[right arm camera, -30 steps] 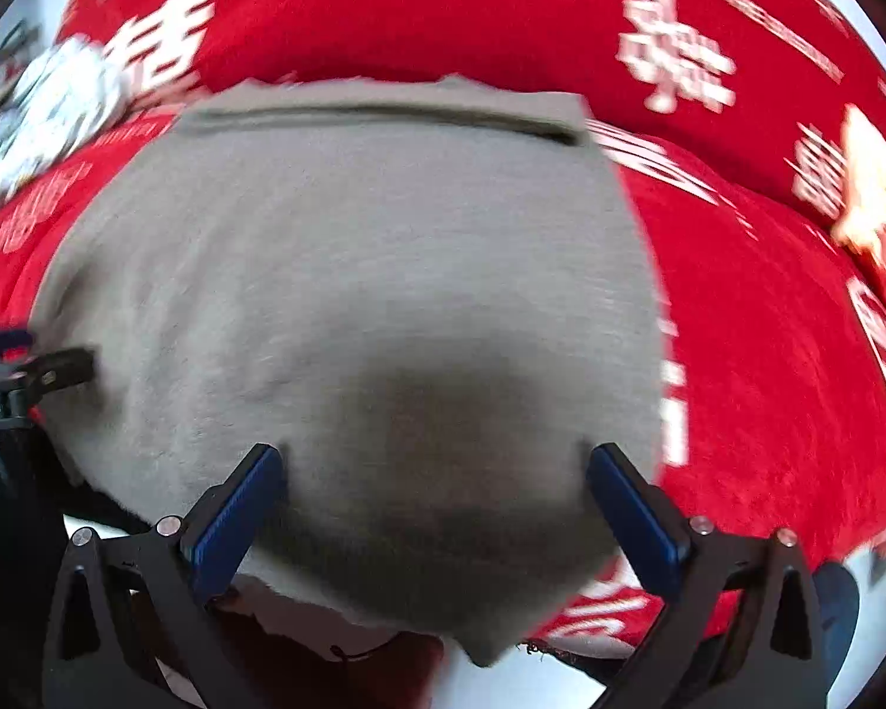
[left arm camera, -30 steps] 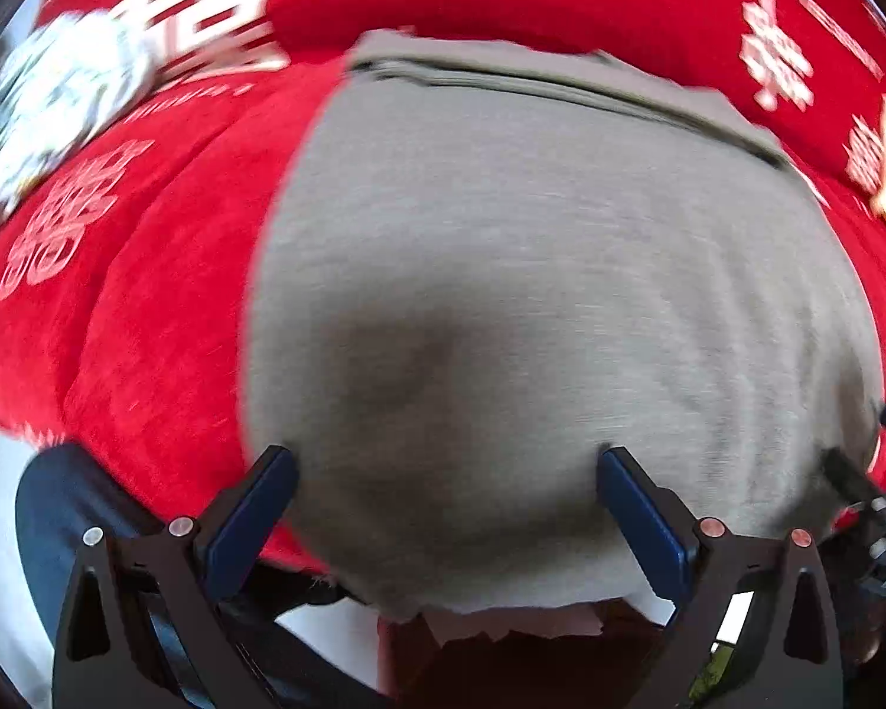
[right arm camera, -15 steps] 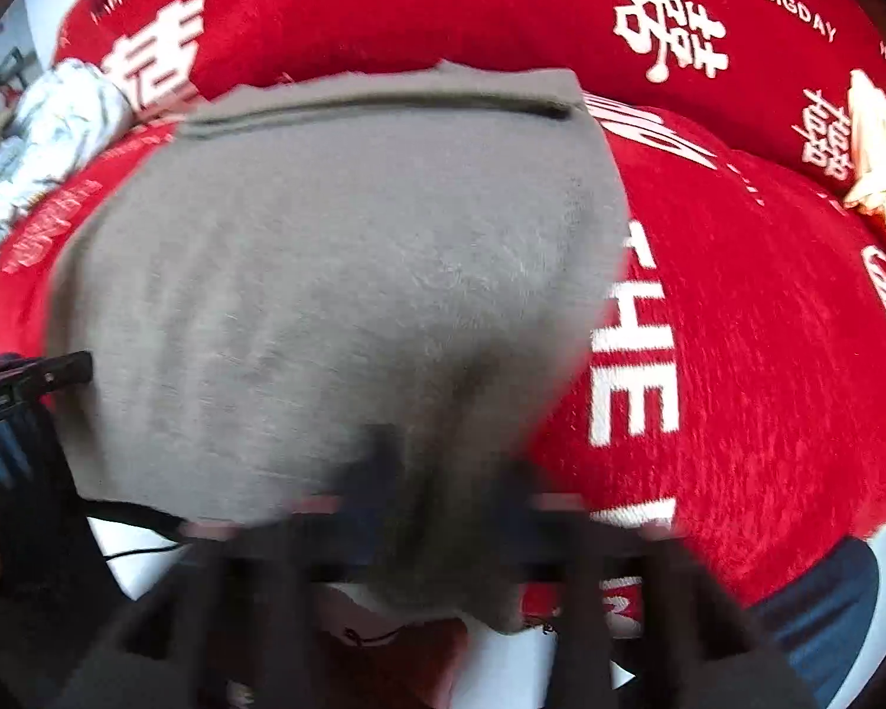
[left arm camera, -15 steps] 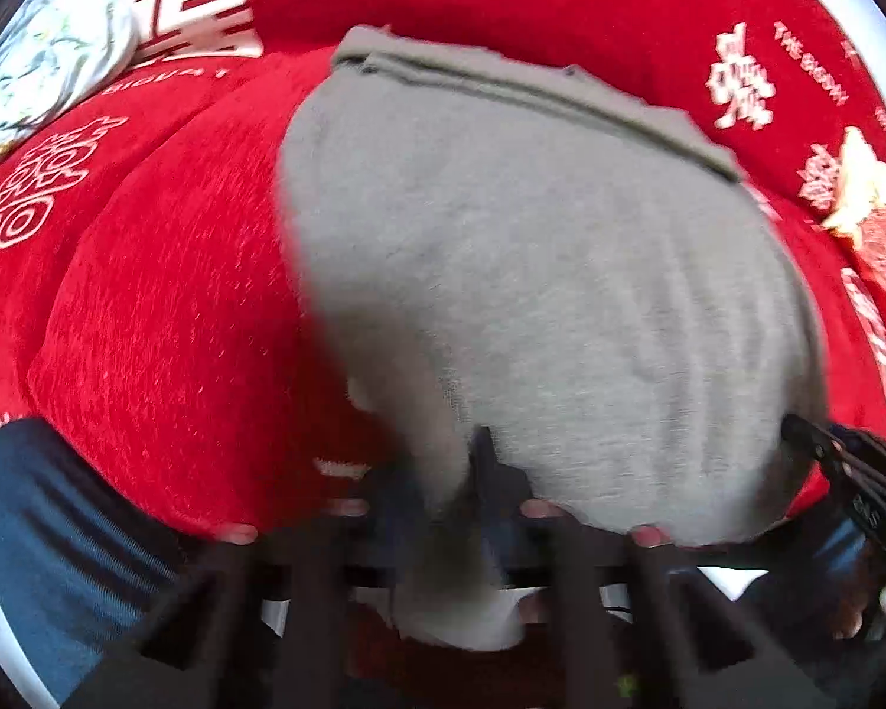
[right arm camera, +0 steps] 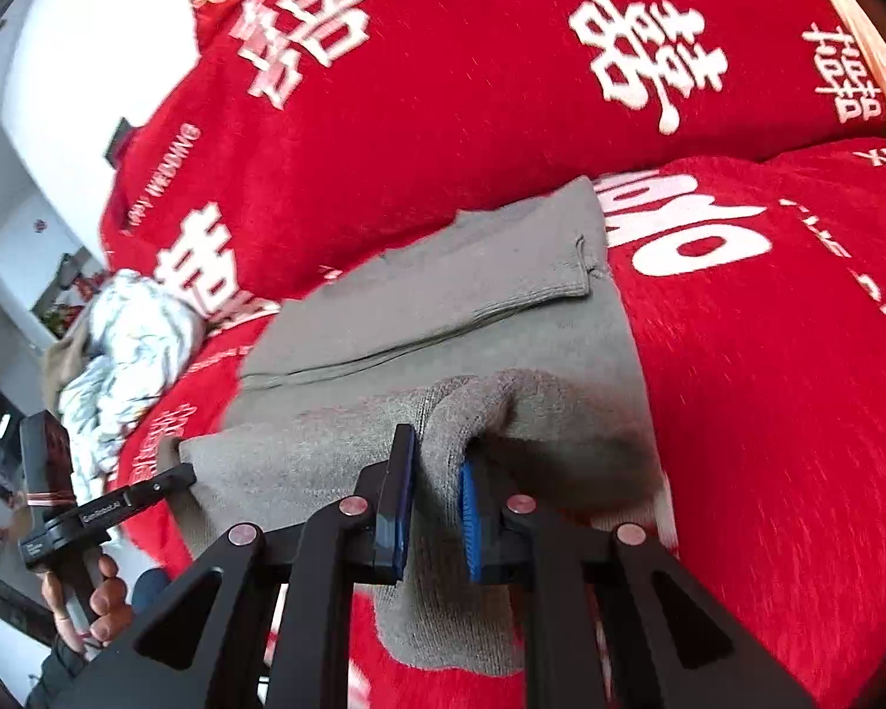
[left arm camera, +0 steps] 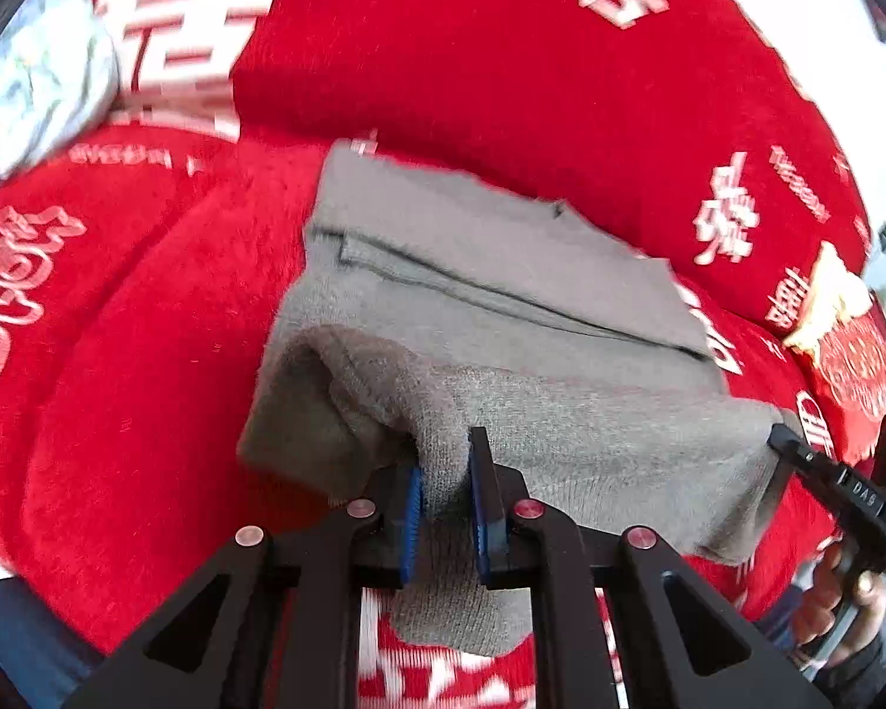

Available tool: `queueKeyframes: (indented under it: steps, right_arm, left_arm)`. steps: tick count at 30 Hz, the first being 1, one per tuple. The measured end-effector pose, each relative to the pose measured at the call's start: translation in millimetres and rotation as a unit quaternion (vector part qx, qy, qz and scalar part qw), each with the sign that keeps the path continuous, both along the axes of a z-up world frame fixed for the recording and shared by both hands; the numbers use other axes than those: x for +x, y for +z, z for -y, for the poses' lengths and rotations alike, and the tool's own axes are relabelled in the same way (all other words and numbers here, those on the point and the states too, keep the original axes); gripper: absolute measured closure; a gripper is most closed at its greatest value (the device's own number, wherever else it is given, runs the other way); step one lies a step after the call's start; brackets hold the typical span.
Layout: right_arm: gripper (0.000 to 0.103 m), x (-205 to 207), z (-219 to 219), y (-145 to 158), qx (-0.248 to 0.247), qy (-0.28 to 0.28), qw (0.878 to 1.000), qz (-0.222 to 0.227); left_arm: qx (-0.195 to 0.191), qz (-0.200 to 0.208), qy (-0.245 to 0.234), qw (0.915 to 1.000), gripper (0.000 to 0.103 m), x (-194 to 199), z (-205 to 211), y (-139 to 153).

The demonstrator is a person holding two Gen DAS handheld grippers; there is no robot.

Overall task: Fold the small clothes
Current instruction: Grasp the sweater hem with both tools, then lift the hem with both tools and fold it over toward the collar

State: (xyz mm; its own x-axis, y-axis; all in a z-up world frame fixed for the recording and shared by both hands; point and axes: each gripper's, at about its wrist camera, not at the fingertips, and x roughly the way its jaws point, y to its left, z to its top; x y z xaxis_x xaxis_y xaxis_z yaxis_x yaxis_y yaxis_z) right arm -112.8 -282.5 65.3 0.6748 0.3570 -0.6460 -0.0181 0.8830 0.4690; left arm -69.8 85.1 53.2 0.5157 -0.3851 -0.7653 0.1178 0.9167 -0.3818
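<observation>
Grey knit garment [left arm camera: 502, 295] lies on the red sofa cover [left arm camera: 147, 413]. Left tool [left arm camera: 446, 502] and right tool [right arm camera: 434, 508] each clamped on its near hem, edge raised. Step: fold-over underway. Next, likely: carry hem evenly toward far edge, then release.

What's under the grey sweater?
A red blanket with white lettering lies under the grey knitted sweater, showing all around it. Whatever sits directly beneath the sweater's middle is covered and cannot be seen.

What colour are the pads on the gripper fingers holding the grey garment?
Blue pads, seen best in the right wrist view, clamped on the grey knit garment.
</observation>
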Motion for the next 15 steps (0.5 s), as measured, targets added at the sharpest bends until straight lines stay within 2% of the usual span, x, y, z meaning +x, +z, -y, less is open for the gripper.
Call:
queueKeyframes:
  steps: [2, 4, 5, 6, 7, 8, 9, 11, 13, 15]
  right_arm:
    - [0.088, 19, -3, -14, -0.015, -0.001, 1.0, -0.022]
    - [0.08, 26, -4, -24, -0.02, 0.001, 0.999, -0.042]
    - [0.077, 24, -2, -25, -0.019, 0.002, 0.999, -0.045]
    - [0.059, 20, -1, -27, -0.015, 0.005, 0.999, -0.046]
    - [0.047, 14, 1, -28, -0.012, 0.008, 0.999, -0.043]
    - [0.026, 4, 3, -28, -0.013, 0.006, 0.999, -0.034]
    - [0.02, -3, 6, -27, -0.013, 0.002, 1.0, -0.025]
    - [0.02, -22, 8, -27, -0.014, 0.006, 1.0, -0.007]
    - [0.021, -31, 6, -36, -0.019, 0.011, 0.999, -0.024]
    - [0.023, -33, 3, -45, -0.009, 0.018, 0.999, -0.041]
  left_arm:
    - [-0.005, -0.02, -0.001, 0.9998, 0.087, 12, -1, -12]
    - [-0.017, -0.025, -0.007, 0.9995, 0.087, 11, -4, -18]
    - [-0.027, -0.027, -0.013, 0.9992, 0.074, 10, -7, -19]
    - [-0.036, -0.03, -0.019, 0.9987, 0.059, 5, -8, -20]
    - [-0.043, -0.044, -0.017, 0.9979, 0.027, 1, -13, -22]
    - [-0.054, -0.035, -0.014, 0.9978, 0.019, -7, -18, -21]
    - [-0.048, -0.027, -0.006, 0.9985, 0.019, -16, -22, -22]
    - [-0.025, -0.026, -0.005, 0.9993, 0.019, -26, -21, -25]
    - [-0.029, -0.043, -0.014, 0.9985, 0.019, -31, -16, -33]
    - [-0.008, -0.032, -0.013, 0.9994, 0.02, -34, -4, -31]
